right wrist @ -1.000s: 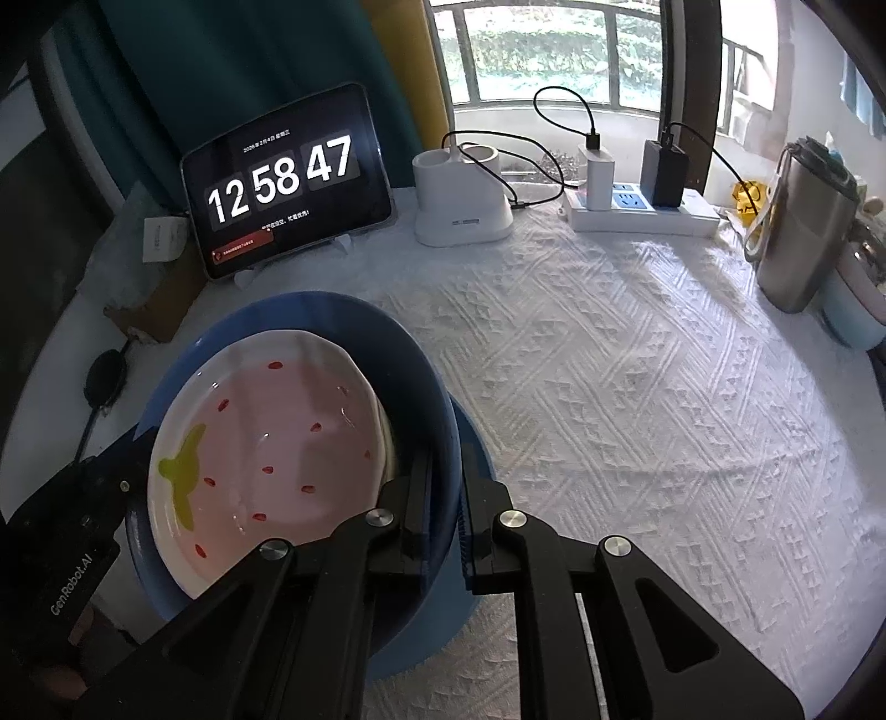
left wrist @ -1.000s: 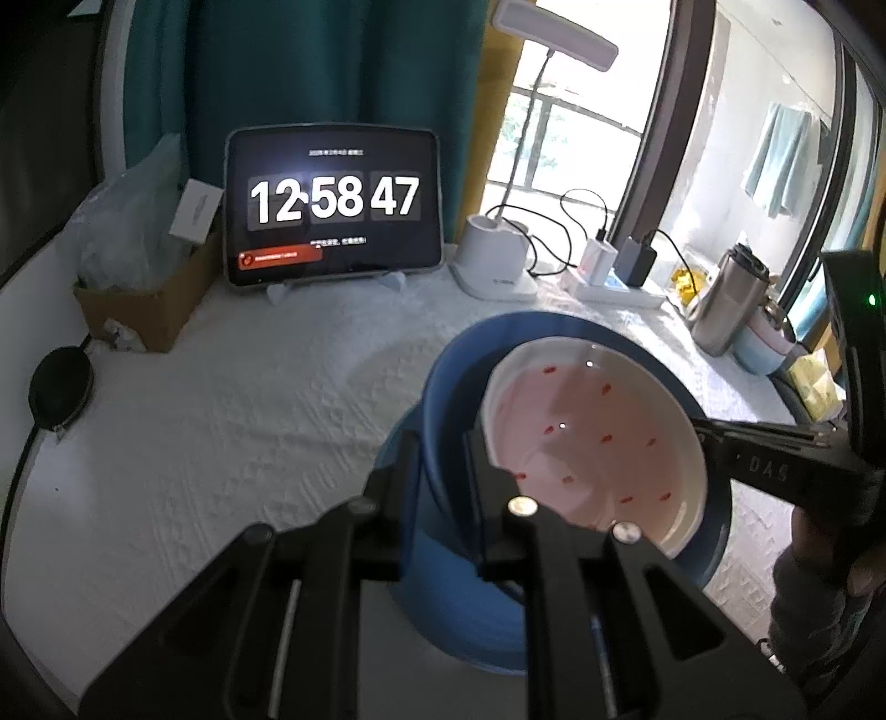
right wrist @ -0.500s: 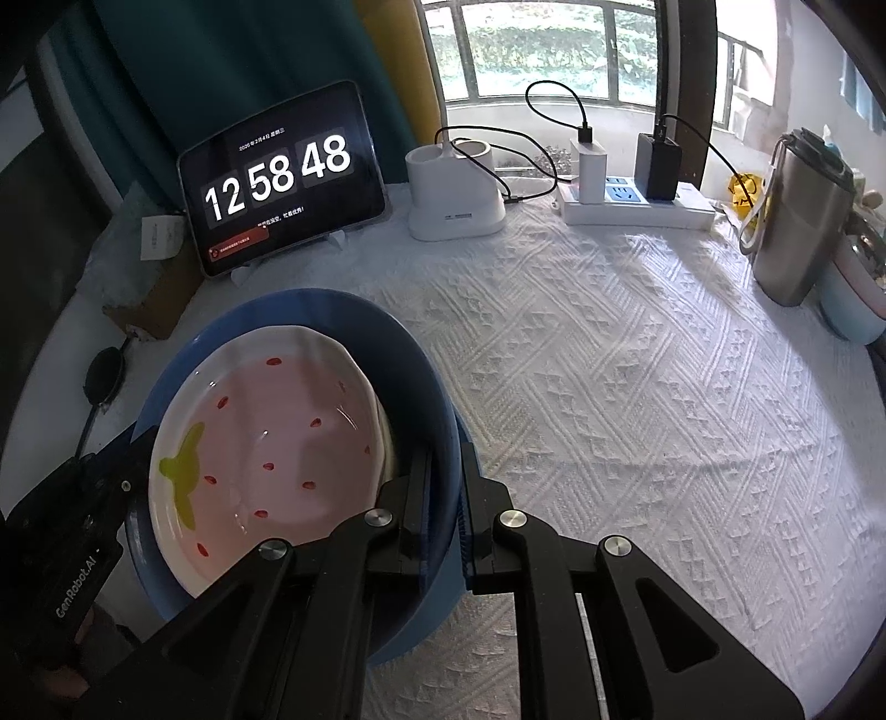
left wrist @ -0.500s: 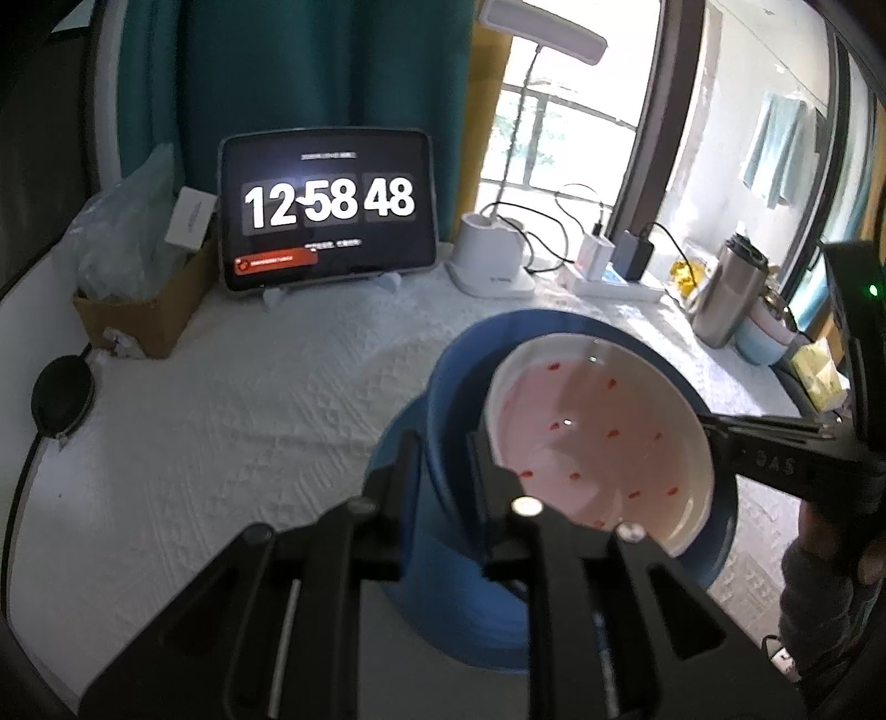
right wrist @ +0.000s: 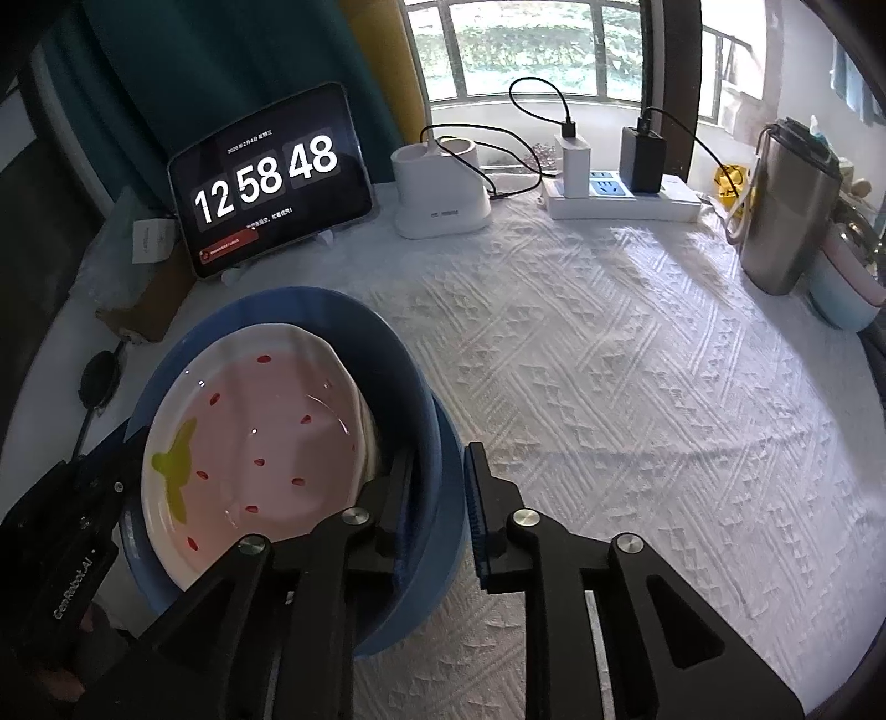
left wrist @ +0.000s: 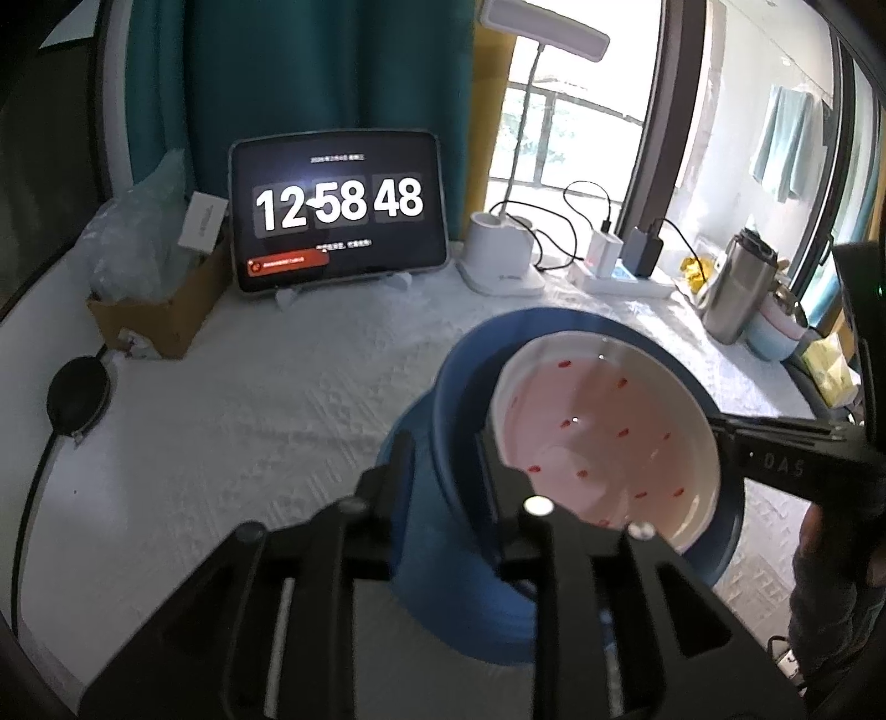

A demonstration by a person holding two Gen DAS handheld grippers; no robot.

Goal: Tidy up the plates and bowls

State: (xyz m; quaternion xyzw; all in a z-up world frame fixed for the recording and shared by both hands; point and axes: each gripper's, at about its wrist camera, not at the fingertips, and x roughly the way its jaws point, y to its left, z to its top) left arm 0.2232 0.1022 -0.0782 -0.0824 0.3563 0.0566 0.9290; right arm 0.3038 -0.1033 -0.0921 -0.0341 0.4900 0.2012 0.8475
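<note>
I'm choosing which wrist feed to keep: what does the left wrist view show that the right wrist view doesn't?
Left wrist only: the lamp head and hanging towel.
Right wrist only: the yellow-green leaf mark on the pink plate.
Both: the plate inside the blue bowl, the tablet clock, the steel tumbler, and both claws straddling the bowl's rim.

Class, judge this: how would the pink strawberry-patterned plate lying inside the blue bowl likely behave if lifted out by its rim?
The glossy pink strawberry-patterned plate looks like rigid glazed ceramic, so probably stiff, breakable and slippery. It lies tilted in the deep blue bowl, so it may slide or rock when nudged.
</note>
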